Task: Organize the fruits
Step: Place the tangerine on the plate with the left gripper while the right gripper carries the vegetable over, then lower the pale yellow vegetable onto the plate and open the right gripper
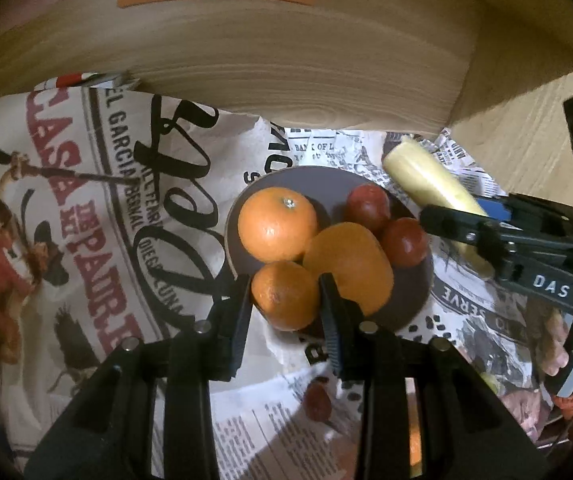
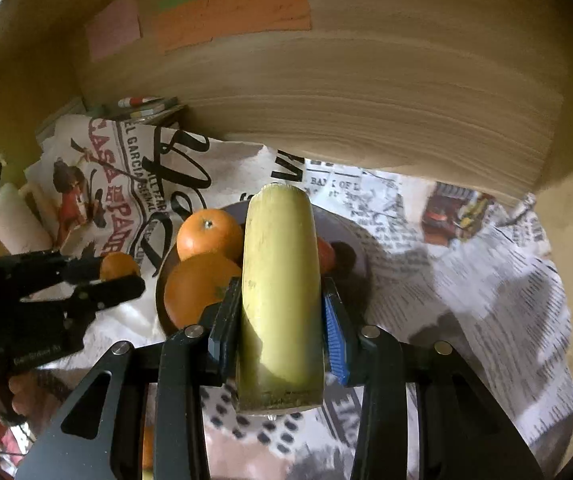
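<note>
Right now the left tool [image 1: 286,300] clamps a small orange [image 1: 285,295] beside the plate [image 1: 410,300]. Meanwhile the right tool [image 2: 282,312] grips a pale yellow fruit piece [image 2: 280,296] above it.

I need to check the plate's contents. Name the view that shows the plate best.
Left wrist view: the plate shows nearly whole, holding oranges and red fruits. The right wrist view shows only part of the plate, since the pale yellow stalk in the right hand-held gripper covers it.

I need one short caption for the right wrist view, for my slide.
Right gripper holds a yellow-green stalk piece above the dark plate of oranges.
</note>
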`<state>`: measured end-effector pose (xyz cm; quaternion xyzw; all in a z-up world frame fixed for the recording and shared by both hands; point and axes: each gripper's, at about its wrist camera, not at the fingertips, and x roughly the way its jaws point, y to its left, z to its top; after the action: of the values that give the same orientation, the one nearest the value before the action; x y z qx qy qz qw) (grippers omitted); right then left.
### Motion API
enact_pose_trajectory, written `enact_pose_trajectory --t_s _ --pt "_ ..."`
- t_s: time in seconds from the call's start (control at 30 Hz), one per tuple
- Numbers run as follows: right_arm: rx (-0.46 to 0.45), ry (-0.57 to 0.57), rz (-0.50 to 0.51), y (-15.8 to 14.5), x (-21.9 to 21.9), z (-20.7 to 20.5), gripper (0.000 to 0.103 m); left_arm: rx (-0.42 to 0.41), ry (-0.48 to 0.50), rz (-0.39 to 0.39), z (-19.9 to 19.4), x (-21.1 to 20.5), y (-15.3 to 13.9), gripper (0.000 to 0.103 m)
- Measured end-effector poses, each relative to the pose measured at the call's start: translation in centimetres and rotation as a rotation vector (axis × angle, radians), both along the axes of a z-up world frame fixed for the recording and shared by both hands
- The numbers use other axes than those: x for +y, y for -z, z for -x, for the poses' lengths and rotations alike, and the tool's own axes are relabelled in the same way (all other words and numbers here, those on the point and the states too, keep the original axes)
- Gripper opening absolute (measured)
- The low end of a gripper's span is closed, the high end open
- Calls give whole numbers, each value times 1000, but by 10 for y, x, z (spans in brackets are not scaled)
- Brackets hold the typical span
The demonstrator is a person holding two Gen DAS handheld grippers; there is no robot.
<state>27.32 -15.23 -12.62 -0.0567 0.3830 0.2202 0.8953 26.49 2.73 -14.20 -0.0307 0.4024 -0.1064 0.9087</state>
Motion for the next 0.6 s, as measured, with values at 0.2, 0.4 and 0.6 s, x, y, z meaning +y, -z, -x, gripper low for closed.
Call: enact_pose_trajectory --t_s 0.2,0.4,0.6 --pt "49 -22 6 10 20 -25 34 30 -6 24 -14 6 9 33" --pt "87 -35 20 19 33 -44 34 58 -1 34 -26 5 18 33" --pt "103 -38 35 27 38 -49 34 95 -2 58 -34 8 25 33"
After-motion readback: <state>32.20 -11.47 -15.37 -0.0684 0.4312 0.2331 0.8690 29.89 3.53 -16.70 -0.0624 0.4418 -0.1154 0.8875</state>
